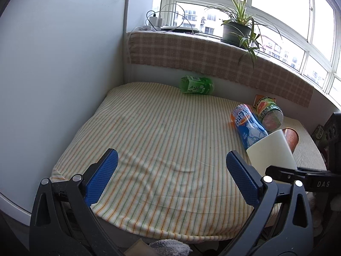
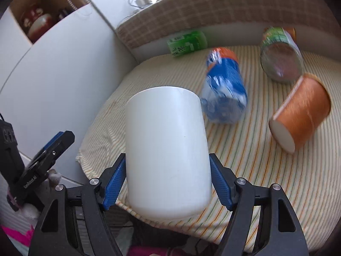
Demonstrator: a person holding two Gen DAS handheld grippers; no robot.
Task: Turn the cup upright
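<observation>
A plain white cup (image 2: 167,149) is clamped between the blue pads of my right gripper (image 2: 167,182), held tilted above the striped cloth (image 2: 255,170). Its closed end faces away from the camera, its other end is hidden below. The cup also shows in the left wrist view (image 1: 270,149), at the right, with the right gripper's black finger (image 1: 283,171) on it. My left gripper (image 1: 170,170) is open and empty over the front of the cloth, left of the cup.
On the cloth lie a blue bottle (image 2: 223,85), a green bottle (image 2: 187,42), a jar (image 2: 281,57) and an orange cup on its side (image 2: 302,108). A white cabinet (image 1: 53,64) stands left. A windowsill with a potted plant (image 1: 236,27) runs along the back.
</observation>
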